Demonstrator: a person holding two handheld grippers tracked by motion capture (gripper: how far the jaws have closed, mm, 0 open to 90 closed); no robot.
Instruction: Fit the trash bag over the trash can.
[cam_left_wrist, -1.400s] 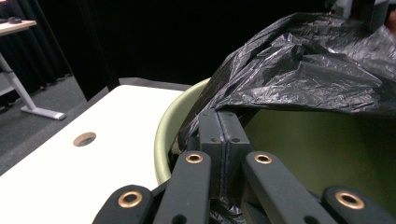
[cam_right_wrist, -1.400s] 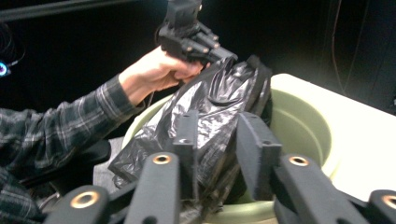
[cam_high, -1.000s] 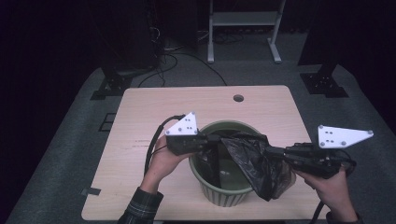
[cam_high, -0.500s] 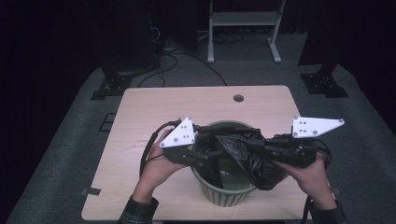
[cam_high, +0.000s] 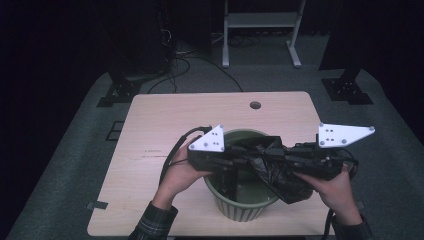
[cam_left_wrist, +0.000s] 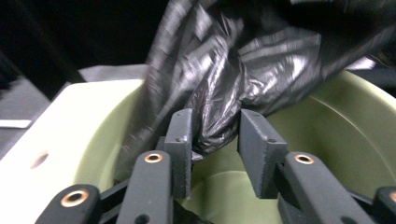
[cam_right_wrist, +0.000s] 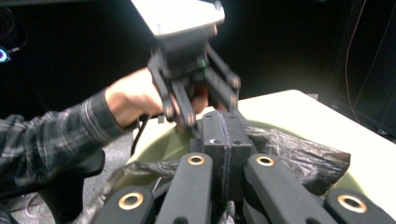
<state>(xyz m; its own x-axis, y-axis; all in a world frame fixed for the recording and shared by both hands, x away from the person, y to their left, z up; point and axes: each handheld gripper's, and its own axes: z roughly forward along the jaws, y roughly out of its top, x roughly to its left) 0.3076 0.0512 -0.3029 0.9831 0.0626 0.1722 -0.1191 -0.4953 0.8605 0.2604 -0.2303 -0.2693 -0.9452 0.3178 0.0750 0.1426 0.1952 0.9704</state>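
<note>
A round green bin (cam_high: 241, 214) stands on the light wooden table (cam_high: 165, 130), near its front edge. A crumpled black plastic bag (cam_high: 282, 182) hangs over the bin's mouth and right rim. Both grippers meet tip to tip above the bin. My left gripper (cam_left_wrist: 217, 135) is open, with a bunched fold of the bag (cam_left_wrist: 261, 60) between its jaws, above the bin's inside wall (cam_left_wrist: 355, 121). My right gripper (cam_right_wrist: 224, 133) has its jaws pressed together on the bag (cam_right_wrist: 299, 149). The left gripper (cam_right_wrist: 198, 116) faces it just beyond its tips.
The table has a small round hole (cam_high: 255, 105) near its far edge. Bare tabletop lies left of and behind the bin. Dark floor with cables, stand bases (cam_high: 345, 90) and a white rack's legs (cam_high: 260, 30) surrounds the table. A plaid sleeve (cam_right_wrist: 51, 140) shows behind the left gripper.
Both grippers have moved inward over the bin, the right one coming left with the bag. The bag, earlier stretched out to the right, now bunches between the two tips.
</note>
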